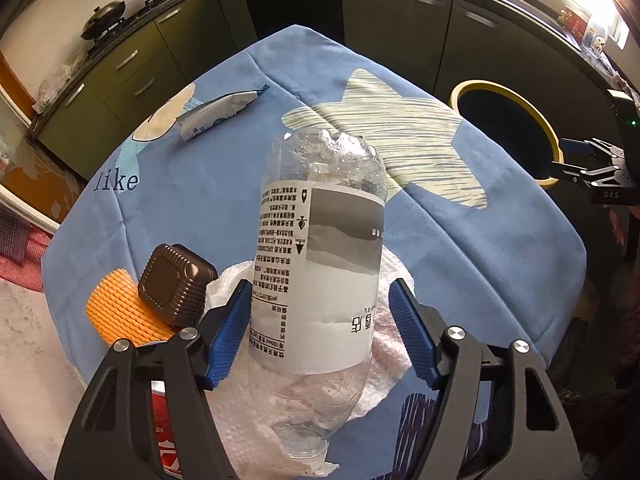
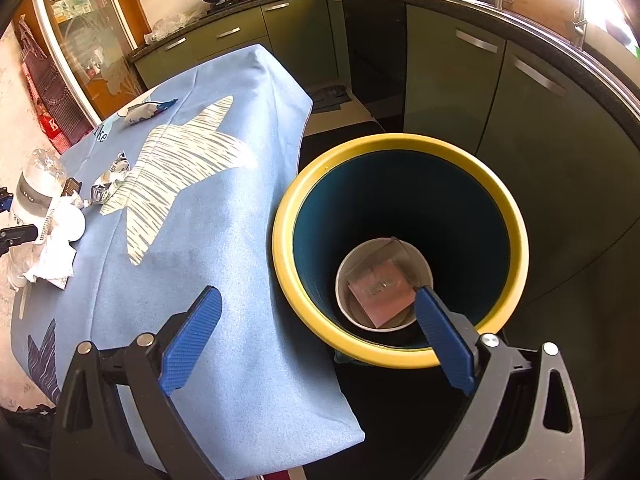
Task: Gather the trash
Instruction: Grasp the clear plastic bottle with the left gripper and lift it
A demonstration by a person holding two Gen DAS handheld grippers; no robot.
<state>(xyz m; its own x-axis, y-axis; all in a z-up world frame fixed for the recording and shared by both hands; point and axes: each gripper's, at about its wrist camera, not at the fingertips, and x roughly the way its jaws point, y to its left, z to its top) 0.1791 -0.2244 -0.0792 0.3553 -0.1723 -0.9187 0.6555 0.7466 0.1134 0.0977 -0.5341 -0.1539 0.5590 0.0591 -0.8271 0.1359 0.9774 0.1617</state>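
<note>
A clear plastic bottle (image 1: 320, 264) with a grey-white label stands upside down on crumpled white tissue (image 1: 384, 360) on the blue tablecloth (image 1: 224, 192). My left gripper (image 1: 320, 332) is open, its blue fingers on either side of the bottle; the left pad touches the label, the right stands off. My right gripper (image 2: 316, 340) is open and empty, over the near rim of the yellow-rimmed bin (image 2: 400, 144), which holds a white cup with a pink packet (image 2: 382, 284). The bin also shows in the left wrist view (image 1: 552, 136). The bottle shows far left in the right wrist view (image 2: 38, 184).
A brown ridged square tin (image 1: 174, 288) leans on an orange ribbed object (image 1: 120, 312) left of the bottle. A red can (image 1: 160, 432) is below them. A white-blue wrapper (image 1: 218, 114) lies far on the table; a crumpled foil wrapper (image 2: 110, 178) lies near the star print. Dark kitchen cabinets (image 2: 448, 80) stand behind.
</note>
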